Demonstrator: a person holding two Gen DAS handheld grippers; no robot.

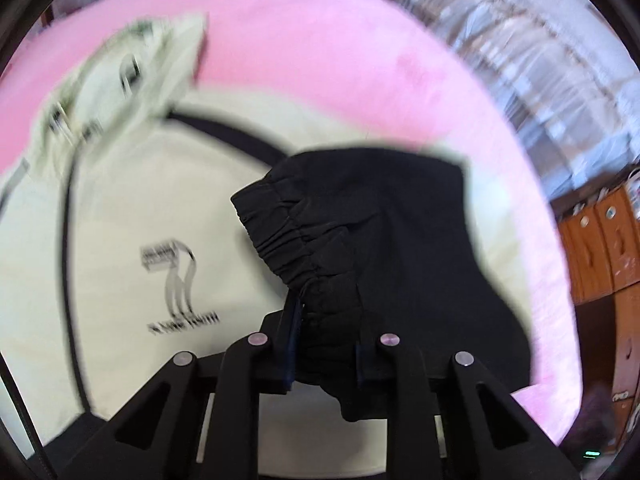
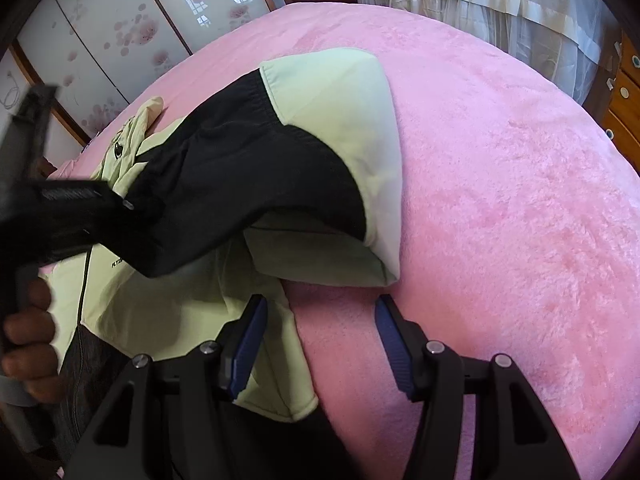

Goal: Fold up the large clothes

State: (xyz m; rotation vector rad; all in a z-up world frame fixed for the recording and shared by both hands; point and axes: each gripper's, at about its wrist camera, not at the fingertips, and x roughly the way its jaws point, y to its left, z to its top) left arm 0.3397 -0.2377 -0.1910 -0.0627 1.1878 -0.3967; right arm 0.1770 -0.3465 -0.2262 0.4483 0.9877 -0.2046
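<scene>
On the pink bed, toward its left side, lies the jacket, pale green with black panels, spread flat with a printed logo facing up. The left gripper is clamped on the elastic cuff of the black sleeve, which it holds lifted across the jacket's body. Further right, the sleeve's upper part folds over by the pale shoulder. The right gripper hangs with its jaws wide apart and empty, one finger over the jacket's lower corner, the other over bare bed.

The cloth looks thin, light and limp, probably a slick nylon, so it will sag and slide rather than keep a crease. The gathered cuff and the stitched hem offer the firmest hold; a pinch at the hem corner should carry the next fold.
</scene>
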